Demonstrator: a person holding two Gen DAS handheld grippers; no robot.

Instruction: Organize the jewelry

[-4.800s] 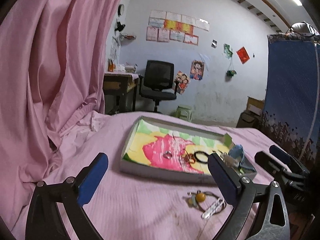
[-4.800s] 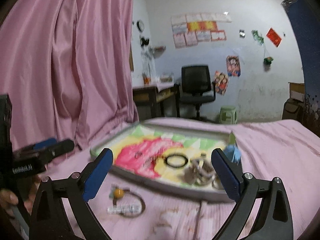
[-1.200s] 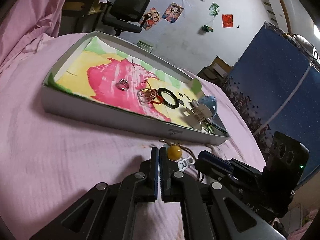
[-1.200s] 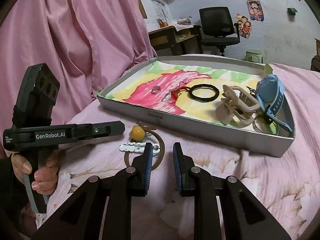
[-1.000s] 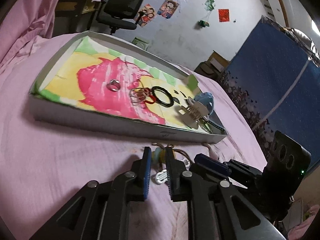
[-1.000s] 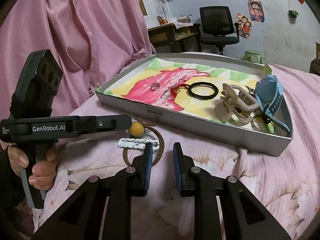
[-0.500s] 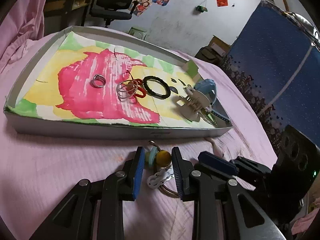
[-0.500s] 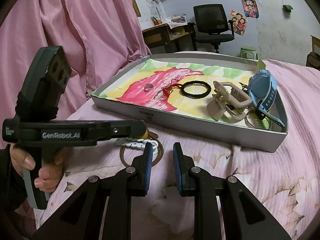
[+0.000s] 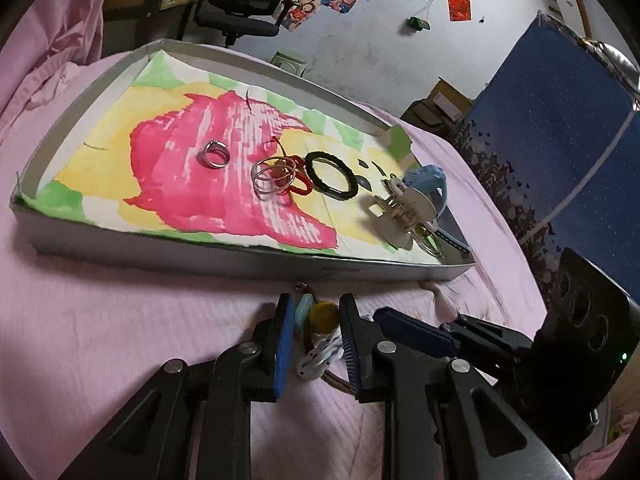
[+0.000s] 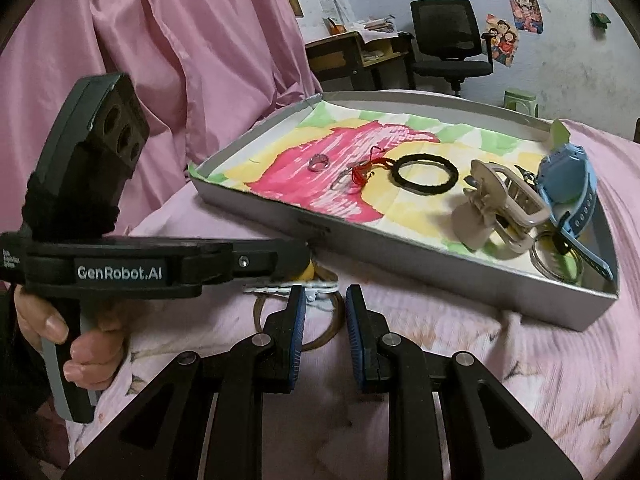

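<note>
One piece left outside tray (image 9: 248,262): beaded hair tie (image 9: 322,314) on pink bedsheet (image 9: 120,320). Left gripper (image 9: 313,334) part-open, straddling its yellow bead, no grip yet. Right gripper (image 10: 325,320) narrowly open, empty. Ring (image 9: 215,154), black hair tie (image 9: 331,176), claw clip (image 9: 400,216), blue watch (image 10: 568,184) already in.

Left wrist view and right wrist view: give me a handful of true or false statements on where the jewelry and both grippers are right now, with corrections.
1. The black ring lies inside the tray. True.
2. The yellow bead sits between the fingers of the left gripper. True.
3. The blue watch lies on the pink sheet outside the tray. False: it is in the tray, at the end by the beige hair claw.
4. The right gripper is clamped on the hair claw. False: it is over the pink sheet, apart from the tray, jaws slightly apart with nothing between them.
5. The silver ring rests on the pink painted patch. True.
</note>
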